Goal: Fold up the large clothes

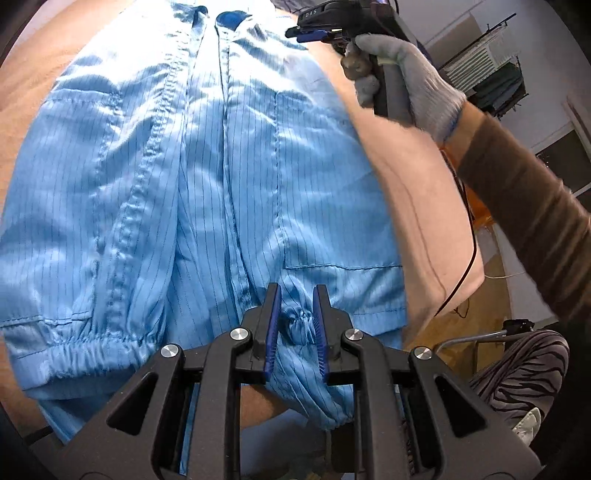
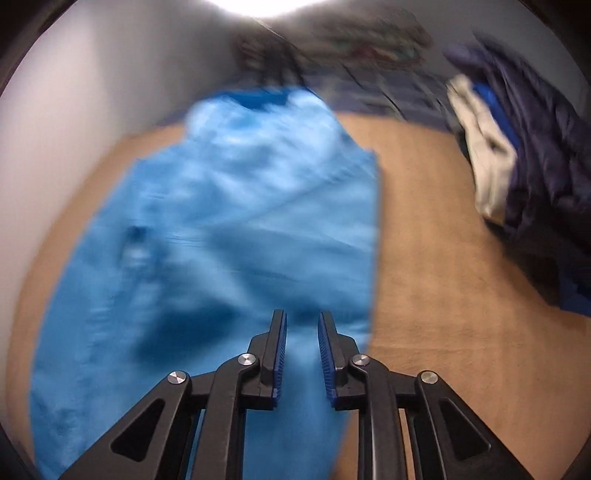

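A light blue pinstriped garment (image 1: 207, 177) with a front zip and a darker collar lies spread on a tan table (image 1: 413, 177). My left gripper (image 1: 296, 306) is shut on a gathered elastic cuff (image 1: 297, 325) at the garment's near hem. A gloved hand (image 1: 410, 74) holds my right gripper (image 1: 295, 34) above the garment's far right part, near the collar. In the blurred right wrist view, the right gripper (image 2: 302, 325) has its jaws apart over the blue garment (image 2: 229, 229). Nothing is pinched between them.
A dark navy padded jacket (image 2: 546, 162) with a white cloth (image 2: 487, 158) lies at the table's (image 2: 436, 258) right side. The table's right edge, a thin red cable (image 1: 469, 236) and a person's striped trouser leg (image 1: 524, 376) show in the left wrist view.
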{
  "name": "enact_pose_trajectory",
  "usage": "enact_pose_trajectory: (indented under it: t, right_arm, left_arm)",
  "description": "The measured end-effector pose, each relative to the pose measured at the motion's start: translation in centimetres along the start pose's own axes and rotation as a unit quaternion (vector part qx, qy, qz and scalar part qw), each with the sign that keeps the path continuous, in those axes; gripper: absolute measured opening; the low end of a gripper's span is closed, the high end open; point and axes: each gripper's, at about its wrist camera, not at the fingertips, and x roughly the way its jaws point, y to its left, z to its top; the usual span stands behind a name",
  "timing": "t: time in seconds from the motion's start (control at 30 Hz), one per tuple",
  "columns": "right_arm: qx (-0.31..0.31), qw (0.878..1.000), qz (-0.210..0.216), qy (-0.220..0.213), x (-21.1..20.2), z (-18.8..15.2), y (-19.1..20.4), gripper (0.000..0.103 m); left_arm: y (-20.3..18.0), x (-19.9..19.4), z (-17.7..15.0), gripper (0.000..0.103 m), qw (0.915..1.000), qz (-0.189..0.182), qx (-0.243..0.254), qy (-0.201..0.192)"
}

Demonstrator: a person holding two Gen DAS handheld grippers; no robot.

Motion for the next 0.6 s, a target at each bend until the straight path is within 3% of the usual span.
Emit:
enact_pose_trajectory:
  t: [0.2, 0.37, 0.5, 0.6]
  right_arm:
    - [-0.061, 0.998, 0.030, 0.002, -1.3, -3.1, 5.8, 0.018]
    - [-0.101, 0.995, -0.011, 0.023, 1.7, -4.4, 8.7, 0.018]
    - [-0.047, 0.999, 0.004, 0.014, -1.7, -4.5, 7.4, 0.022]
    - [-0.036, 0.999, 0.023, -0.021, -6.5, -6.9, 7.0, 0.027]
  left_arm:
    - [0.7, -2.6, -0.1, 0.015, 0.9996, -0.006, -0.002, -0.028]
    - [1.6, -5.8, -0.2, 0.015, 0.9975, 0.007, 0.006, -0.070]
    - [3.4, -8.3, -0.6, 0.015, 0.9939, 0.028, -0.004, -0.106]
    - [5.2, -9.8, -0.9, 0.027, 0.9896, 0.045, -0.024, -0.134]
